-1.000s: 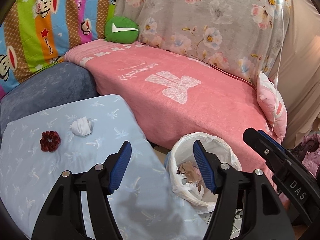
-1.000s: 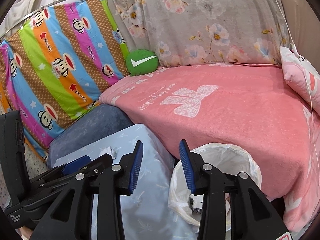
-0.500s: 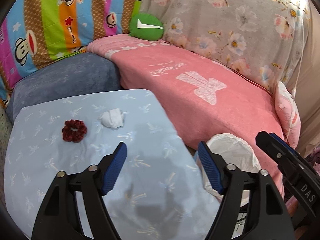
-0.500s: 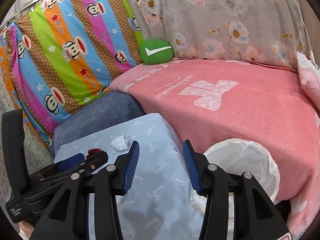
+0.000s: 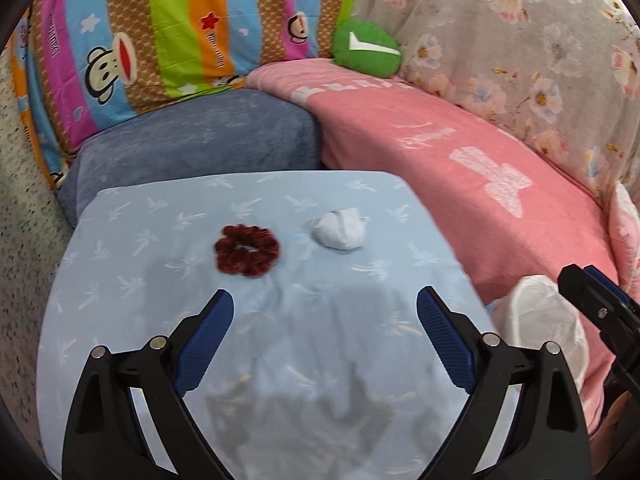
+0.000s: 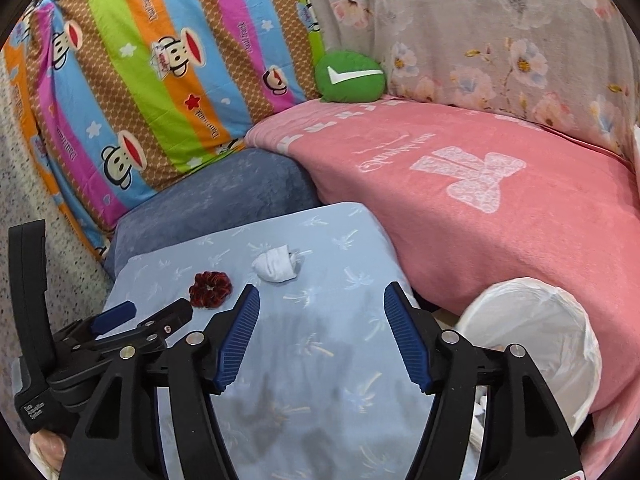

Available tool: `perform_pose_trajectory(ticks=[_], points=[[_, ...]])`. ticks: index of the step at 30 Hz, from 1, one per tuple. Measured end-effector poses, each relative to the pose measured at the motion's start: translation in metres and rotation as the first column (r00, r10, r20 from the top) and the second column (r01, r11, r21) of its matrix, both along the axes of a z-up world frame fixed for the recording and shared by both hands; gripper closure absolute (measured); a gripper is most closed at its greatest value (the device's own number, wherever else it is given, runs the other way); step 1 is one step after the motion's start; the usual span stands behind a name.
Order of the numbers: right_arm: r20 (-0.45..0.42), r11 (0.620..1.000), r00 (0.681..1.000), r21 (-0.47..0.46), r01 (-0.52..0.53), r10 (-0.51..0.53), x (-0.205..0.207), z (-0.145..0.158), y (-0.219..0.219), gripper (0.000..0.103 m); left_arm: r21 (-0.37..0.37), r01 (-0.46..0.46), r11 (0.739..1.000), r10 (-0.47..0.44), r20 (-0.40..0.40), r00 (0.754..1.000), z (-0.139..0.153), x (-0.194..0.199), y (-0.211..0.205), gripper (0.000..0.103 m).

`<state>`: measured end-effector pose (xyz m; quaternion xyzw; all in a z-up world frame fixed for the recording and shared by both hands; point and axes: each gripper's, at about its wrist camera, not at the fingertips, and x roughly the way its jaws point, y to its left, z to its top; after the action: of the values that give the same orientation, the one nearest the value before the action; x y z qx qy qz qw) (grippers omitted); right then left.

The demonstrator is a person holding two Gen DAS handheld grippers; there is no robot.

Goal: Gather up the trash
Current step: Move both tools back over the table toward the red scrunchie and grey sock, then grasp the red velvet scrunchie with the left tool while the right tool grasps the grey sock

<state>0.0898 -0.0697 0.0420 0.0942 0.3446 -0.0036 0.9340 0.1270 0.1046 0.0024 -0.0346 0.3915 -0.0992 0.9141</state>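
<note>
I am holding my left gripper (image 5: pixel 325 330) tilted downward, its blue-padded fingers (image 5: pixel 204 342) standing wide apart with nothing between them; its jaws have just been opening; I am holding my right gripper (image 6: pixel 322 338) beside it, angled down the same way, its jaws have just been opening too, standing less wide and likewise gripping nothing; in the right wrist view my left gripper is showing at the lower left, with a bit of my hand (image 6: pixel 46 446) beneath it.
</note>
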Motion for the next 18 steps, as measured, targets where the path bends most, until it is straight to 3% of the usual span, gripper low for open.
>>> perform_pose_trajectory(ticks=[7, 18], points=[[-0.059, 0.999, 0.997, -0.013, -0.052, 0.051, 0.053, -0.033, 0.034, 0.037, 0.055, -0.080, 0.995, 0.082, -0.032, 0.996, -0.024, 0.034, 0.042, 0.014], [-0.135, 0.993, 0.985, -0.039, -0.110, 0.103, 0.155, -0.088, 0.071, 0.029, 0.050, -0.142, 0.989, 0.148, -0.125, 0.981, -0.071, 0.107, 0.076, 0.014]])
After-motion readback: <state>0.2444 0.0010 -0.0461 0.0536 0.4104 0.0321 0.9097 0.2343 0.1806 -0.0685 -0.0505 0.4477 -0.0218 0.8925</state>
